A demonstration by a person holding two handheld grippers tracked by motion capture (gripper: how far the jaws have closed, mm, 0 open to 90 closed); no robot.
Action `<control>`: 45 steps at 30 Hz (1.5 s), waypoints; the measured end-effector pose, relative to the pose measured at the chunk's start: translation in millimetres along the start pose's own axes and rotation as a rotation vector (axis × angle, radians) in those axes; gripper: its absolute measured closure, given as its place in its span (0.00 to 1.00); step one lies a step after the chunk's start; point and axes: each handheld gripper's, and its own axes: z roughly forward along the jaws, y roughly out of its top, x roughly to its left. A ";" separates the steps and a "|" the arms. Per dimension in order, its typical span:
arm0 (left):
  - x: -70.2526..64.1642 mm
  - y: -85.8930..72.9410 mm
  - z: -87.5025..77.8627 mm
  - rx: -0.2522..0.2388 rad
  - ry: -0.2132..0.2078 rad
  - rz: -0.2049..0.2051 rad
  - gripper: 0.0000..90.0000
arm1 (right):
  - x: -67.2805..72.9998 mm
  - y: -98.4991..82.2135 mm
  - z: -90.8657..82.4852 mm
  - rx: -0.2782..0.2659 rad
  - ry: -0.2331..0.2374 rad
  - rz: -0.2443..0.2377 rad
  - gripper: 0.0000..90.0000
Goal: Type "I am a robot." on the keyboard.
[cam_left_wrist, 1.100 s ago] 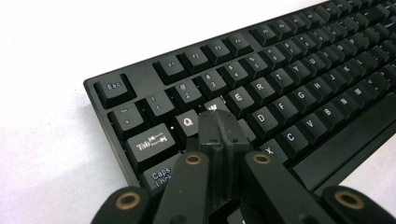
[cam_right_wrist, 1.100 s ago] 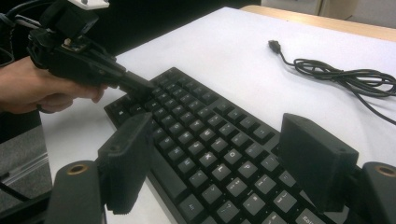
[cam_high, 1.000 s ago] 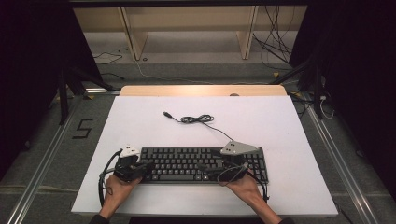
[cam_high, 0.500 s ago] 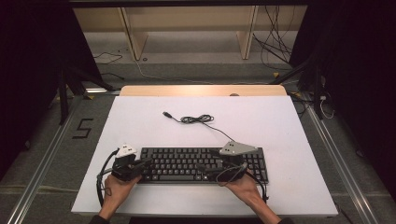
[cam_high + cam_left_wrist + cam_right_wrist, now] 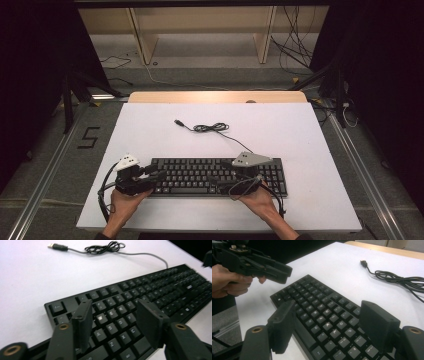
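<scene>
**Operator:** High view puts the keyboard (image 5: 215,176) flat on the white table (image 5: 300,135), near my edge. Its cable (image 5: 212,128) lies in a loose coil behind it, plug (image 5: 178,122) lying free on the table. My left gripper (image 5: 147,176) is over the keyboard's left end, the right gripper (image 5: 235,184) over the middle-right keys.

**Spotter:** And the fingers?

**Operator:** Left gripper view: the left fingers (image 5: 82,322) have just been opening and stand apart above the letter rows, with nothing pinched between them. Right gripper view: the right fingers (image 5: 282,325) are also spread wide, having eased in only slightly, hovering over the keys with no grip. That view also catches the left gripper (image 5: 284,272) off past the far end of the keyboard.

**Spotter:** So what's the step, as you read it?

**Operator:** My guess is taking hold of the keyboard at both ends to lift or shift it. I can't tell whether either gripper touches a keycap.

**Spotter:** How do you do it cleanly?

**Operator:** I'd move each gripper out to the case edge, not the keys, so the fingers bite front and back rims. Close both sides evenly, keep it level, and mind the cable so the coil doesn't snag or drag.
</scene>
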 end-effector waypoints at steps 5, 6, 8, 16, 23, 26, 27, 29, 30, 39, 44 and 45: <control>-2.8 0.3 -3.6 -0.042 -0.011 0.012 0.43 | 0.6 0.1 2.9 0.005 0.003 -0.003 0.39; -3.4 0.3 -4.0 -0.053 -0.010 0.009 0.42 | 0.9 0.2 3.6 0.007 0.005 -0.003 0.39; -3.6 0.5 -5.3 -0.055 -0.008 0.010 0.41 | 1.7 0.4 5.0 0.007 0.008 -0.007 0.41; -4.4 0.7 -9.3 -0.083 -0.002 -0.003 0.36 | 3.7 2.5 10.7 0.014 0.028 -0.010 0.49; -4.6 0.3 -12.4 -0.098 -0.001 -0.001 0.33 | 5.8 3.4 18.6 0.044 0.049 -0.018 0.61; -5.0 0.1 -12.3 -0.103 0.000 -0.001 0.32 | 6.8 3.9 21.2 0.055 0.052 -0.023 0.65; -5.2 0.0 -12.3 -0.104 0.001 -0.001 0.32 | 7.0 4.0 22.2 0.055 0.053 -0.025 0.67; -5.5 0.0 -12.7 -0.108 0.001 -0.002 0.32 | 7.4 4.4 23.6 0.059 0.057 -0.029 0.70; -5.8 0.0 -12.8 -0.112 0.000 -0.003 0.31 | 7.9 4.6 24.2 0.062 0.057 -0.028 0.72; -7.5 -0.7 -13.9 -0.117 -0.003 0.001 0.29 | 9.0 6.0 32.4 0.080 0.060 -0.043 0.87; -8.1 -0.9 -14.6 -0.129 -0.004 -0.004 0.29 | 10.3 6.8 37.6 0.094 0.060 -0.048 0.96; -8.1 -1.0 -14.8 -0.129 -0.004 -0.002 0.29 | 10.5 6.8 38.8 0.098 0.060 -0.047 0.98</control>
